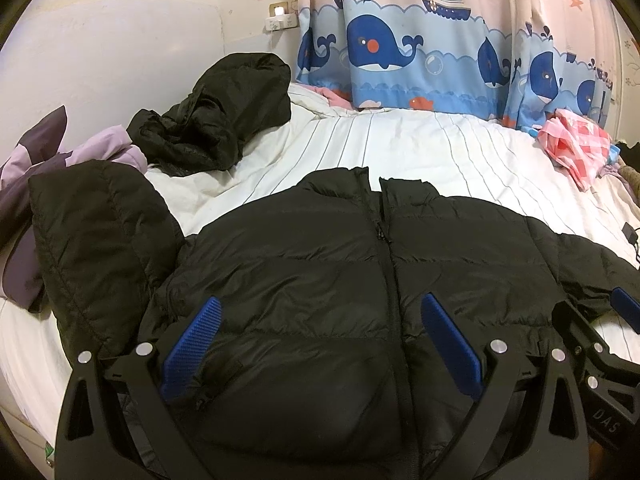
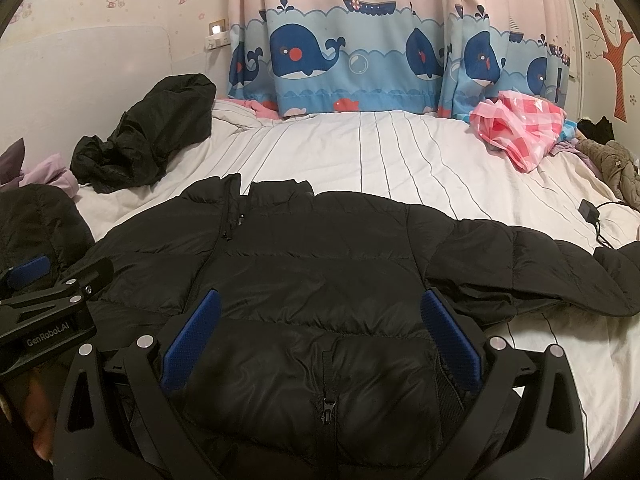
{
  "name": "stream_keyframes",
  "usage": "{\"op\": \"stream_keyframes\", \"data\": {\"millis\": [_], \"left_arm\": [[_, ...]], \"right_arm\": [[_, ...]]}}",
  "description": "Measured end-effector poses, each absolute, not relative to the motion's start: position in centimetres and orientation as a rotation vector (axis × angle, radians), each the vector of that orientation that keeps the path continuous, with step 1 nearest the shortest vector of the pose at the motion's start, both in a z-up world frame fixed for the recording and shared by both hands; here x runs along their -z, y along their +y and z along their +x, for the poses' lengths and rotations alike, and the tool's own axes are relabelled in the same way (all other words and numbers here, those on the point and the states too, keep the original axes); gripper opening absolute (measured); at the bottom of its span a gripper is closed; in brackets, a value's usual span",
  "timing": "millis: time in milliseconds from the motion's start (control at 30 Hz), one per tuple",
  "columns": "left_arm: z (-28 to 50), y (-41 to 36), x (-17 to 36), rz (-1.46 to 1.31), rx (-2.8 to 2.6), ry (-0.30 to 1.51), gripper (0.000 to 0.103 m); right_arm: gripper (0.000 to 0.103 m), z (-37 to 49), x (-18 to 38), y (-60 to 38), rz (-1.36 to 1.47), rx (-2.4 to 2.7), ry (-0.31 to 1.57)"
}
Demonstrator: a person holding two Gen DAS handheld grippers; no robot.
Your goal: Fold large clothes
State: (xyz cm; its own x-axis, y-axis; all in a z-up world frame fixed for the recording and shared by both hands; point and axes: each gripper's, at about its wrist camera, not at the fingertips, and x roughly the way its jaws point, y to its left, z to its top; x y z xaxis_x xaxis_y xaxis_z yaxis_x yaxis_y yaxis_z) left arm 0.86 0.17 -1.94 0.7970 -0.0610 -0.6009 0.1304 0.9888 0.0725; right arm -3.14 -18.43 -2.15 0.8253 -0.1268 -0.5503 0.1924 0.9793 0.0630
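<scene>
A black puffer jacket (image 1: 320, 264) (image 2: 320, 264) lies face up on the bed, zipped, collar toward the curtain. One sleeve (image 1: 96, 240) is bent up on the left, and the other sleeve (image 2: 540, 272) stretches out to the right. My left gripper (image 1: 320, 312) hovers open above the jacket's lower left front, nothing between its blue pads (image 1: 196, 340). Over the lower right front my right gripper (image 2: 320, 308) is open too, with a pocket zipper (image 2: 325, 404) below it. Each gripper appears at the edge of the other's view.
The bed has a white striped sheet (image 2: 380, 152). A second crumpled black garment (image 1: 216, 116) lies at the back left beside purple bedding (image 1: 36, 160). A pink checked bag (image 2: 524, 124) and a charger with cable (image 2: 588, 210) lie at the right. The whale curtain (image 1: 400, 48) hangs behind.
</scene>
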Motion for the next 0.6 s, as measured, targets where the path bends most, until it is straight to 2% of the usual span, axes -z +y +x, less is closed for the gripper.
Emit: {"op": "stream_keyframes", "data": {"millis": [600], "left_arm": [[1.17, 0.43, 2.41, 0.108, 0.085, 0.650, 0.096]], "right_arm": [[0.097, -3.17, 2.11, -18.62, 0.128, 0.189, 0.588]]}}
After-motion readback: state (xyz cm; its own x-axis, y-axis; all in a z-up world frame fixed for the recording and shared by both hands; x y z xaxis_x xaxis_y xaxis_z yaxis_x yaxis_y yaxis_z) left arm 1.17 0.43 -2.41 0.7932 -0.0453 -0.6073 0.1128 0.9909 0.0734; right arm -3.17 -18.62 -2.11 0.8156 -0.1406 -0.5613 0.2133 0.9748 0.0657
